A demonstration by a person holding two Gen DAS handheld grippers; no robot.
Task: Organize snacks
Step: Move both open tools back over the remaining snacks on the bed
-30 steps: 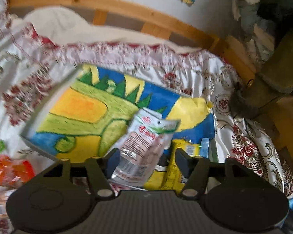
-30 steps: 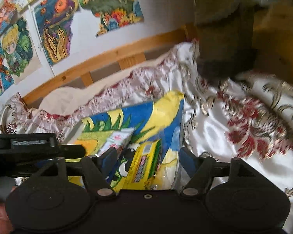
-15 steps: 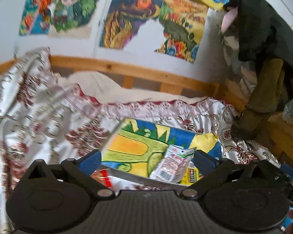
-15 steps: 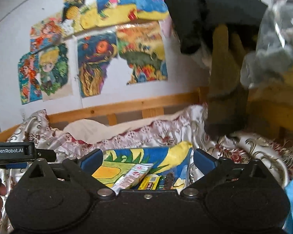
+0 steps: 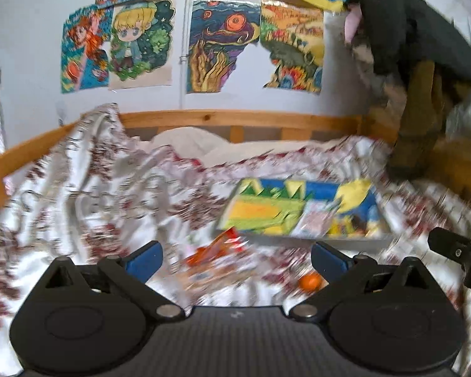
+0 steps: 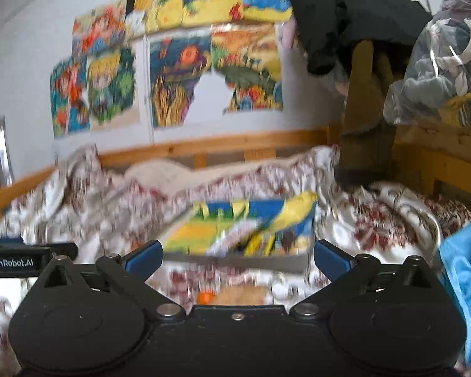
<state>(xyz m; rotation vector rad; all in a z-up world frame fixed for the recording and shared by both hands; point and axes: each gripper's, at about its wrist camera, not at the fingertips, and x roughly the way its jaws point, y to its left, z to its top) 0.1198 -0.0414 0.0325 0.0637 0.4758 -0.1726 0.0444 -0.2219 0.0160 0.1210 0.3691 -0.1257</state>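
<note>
Colourful shallow box (image 5: 260, 212) on bedspread (image 5: 88, 188), snack packets (image 5: 314, 223) inside.

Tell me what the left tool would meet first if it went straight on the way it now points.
Probably the orange-red snack packet lying on the patterned bedspread, between the open left tool and the painted box. The picture is blurred and depth is unclear, so it might pass over it.

The bedspread (image 5: 88, 185) is made of shiny satin cloth. The rail (image 5: 235, 118) is of varnished wood, and the drawings (image 5: 218, 47) are on matt paper.
</note>
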